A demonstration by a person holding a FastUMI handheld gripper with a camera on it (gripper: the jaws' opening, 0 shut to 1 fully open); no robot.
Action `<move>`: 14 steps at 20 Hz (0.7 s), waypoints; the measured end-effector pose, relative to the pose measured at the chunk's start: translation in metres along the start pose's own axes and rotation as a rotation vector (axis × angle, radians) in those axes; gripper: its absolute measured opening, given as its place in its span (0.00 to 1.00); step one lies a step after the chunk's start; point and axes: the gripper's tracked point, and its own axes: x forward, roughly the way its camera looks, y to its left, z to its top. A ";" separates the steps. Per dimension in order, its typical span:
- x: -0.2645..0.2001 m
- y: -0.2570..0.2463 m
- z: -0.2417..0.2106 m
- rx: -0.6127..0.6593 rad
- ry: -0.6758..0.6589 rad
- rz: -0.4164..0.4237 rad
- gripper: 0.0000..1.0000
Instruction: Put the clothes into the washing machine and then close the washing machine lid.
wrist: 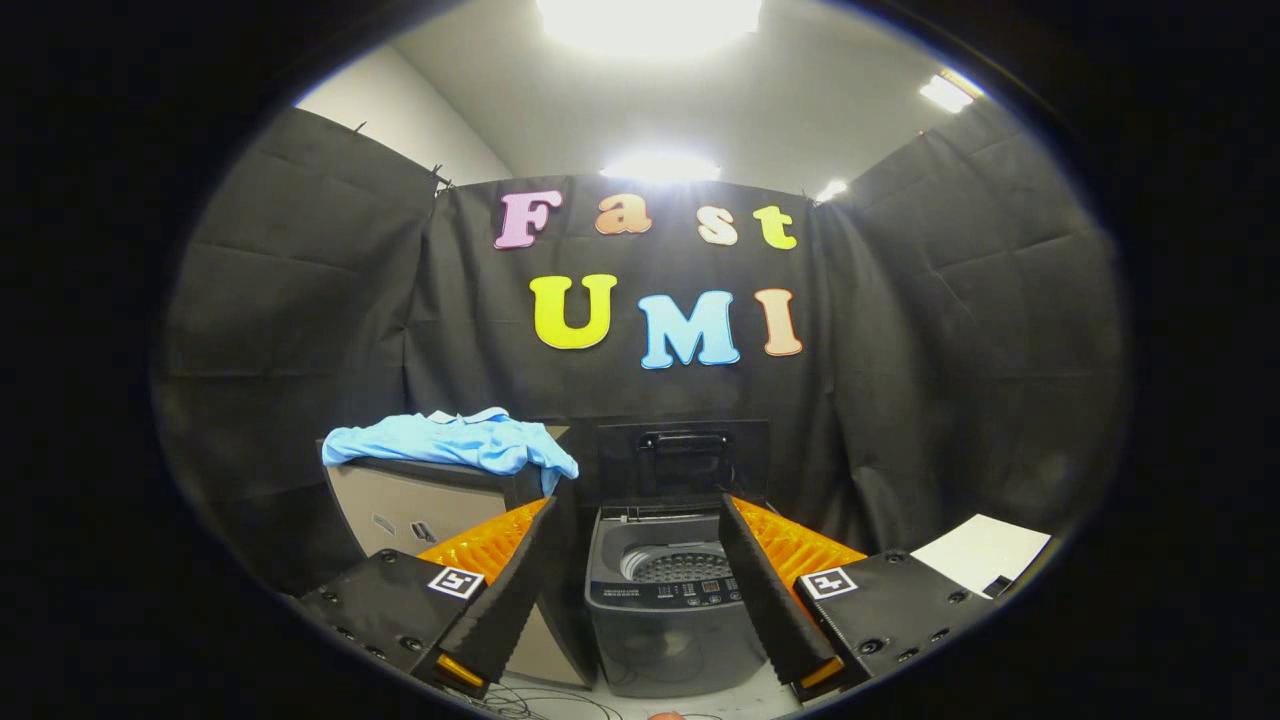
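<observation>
A small grey top-loading washing machine [670, 600] stands straight ahead between my two fingers, some way beyond them. Its dark lid [684, 460] is raised upright at the back, and the drum [680, 565] shows open below it. A light blue garment [455, 440] lies crumpled on top of a beige cabinet [420, 515] just left of the machine, beyond my left finger. My gripper [640, 520] is open, its orange-and-black fingers [505, 575] spread wide with nothing between them.
A white sheet [985, 550] lies low at the right, beyond the right finger. Thin cables [540, 705] trail on the pale floor in front of the machine. Black cloth walls close in the booth behind and on both sides.
</observation>
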 end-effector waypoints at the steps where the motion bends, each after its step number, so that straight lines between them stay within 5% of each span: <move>1: -0.001 0.000 0.000 -0.003 -0.001 -0.002 0.99; 14: 0.006 0.015 0.026 -0.016 -0.008 0.040 0.99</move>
